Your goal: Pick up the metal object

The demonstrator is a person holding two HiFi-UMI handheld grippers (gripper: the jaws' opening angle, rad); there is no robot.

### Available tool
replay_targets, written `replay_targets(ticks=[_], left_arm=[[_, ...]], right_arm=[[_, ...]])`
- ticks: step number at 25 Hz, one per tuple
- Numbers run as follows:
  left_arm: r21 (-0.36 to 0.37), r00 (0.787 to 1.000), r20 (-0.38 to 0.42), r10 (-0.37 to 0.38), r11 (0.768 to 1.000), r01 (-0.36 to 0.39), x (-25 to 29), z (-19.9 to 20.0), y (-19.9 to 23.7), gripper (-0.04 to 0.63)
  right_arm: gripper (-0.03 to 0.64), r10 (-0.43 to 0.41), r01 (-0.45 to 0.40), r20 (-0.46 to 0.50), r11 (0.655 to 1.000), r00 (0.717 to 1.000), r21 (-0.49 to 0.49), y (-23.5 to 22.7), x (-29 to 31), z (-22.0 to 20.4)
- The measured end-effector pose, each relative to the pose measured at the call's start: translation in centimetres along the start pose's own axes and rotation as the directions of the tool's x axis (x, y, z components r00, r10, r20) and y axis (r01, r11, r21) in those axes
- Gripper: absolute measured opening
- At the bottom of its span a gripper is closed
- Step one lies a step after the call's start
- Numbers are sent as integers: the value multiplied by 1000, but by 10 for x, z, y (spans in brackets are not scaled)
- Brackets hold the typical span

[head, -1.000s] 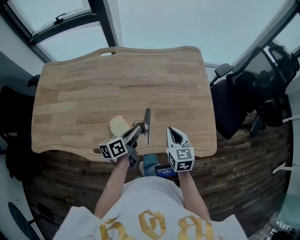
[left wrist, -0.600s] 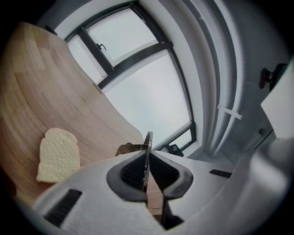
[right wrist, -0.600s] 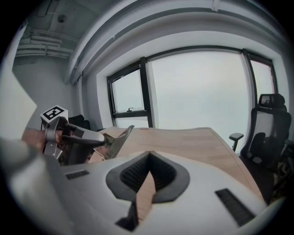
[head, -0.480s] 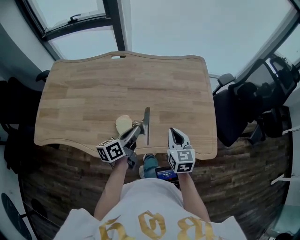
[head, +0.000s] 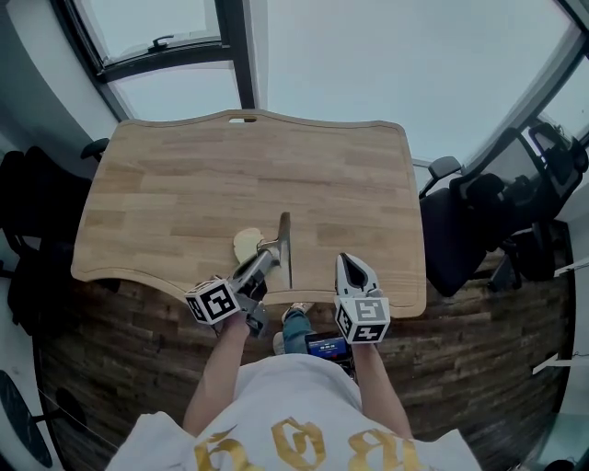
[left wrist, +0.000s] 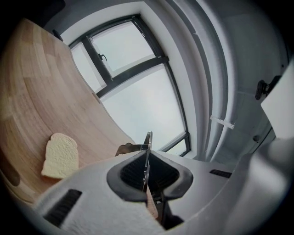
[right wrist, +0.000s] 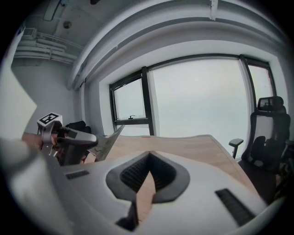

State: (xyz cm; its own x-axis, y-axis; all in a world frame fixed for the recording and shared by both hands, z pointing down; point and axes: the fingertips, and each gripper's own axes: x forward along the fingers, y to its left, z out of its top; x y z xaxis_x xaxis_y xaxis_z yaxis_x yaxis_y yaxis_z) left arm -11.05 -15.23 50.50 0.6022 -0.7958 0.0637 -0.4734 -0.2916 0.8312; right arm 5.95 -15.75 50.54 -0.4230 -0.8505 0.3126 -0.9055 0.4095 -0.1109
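A flat metal blade (head: 284, 246) is gripped by my left gripper (head: 265, 255), which is shut on its near part, above the wooden table (head: 184, 184). In the left gripper view the blade (left wrist: 147, 153) shows edge-on between the pads. A slice of bread (head: 245, 243) lies on the table just left of the blade; the same bread (left wrist: 60, 155) appears low left in the left gripper view. My right gripper (head: 352, 267) hovers over the table's front edge, shut with nothing in it. From the right gripper view the blade (right wrist: 109, 141) sticks out of the left gripper (right wrist: 87, 139).
A black office chair (head: 465, 221) stands right of the table. Windows (head: 166, 28) run behind the table's far edge. A small lit device (head: 324, 344) sits near the person's lap below the front edge.
The head view has shifted a little, so the table sits lower and further right in the picture. The left gripper keeps hold of the blade; both grippers stay about where they were.
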Motion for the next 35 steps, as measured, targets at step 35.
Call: replay_targets(ticks=[35], left_arm=[[-27,998,43,-47,998,48,-28,-2,-16,35]], right_arm=[[11,3,-3,33,1000,999,-11,21,-20,4]])
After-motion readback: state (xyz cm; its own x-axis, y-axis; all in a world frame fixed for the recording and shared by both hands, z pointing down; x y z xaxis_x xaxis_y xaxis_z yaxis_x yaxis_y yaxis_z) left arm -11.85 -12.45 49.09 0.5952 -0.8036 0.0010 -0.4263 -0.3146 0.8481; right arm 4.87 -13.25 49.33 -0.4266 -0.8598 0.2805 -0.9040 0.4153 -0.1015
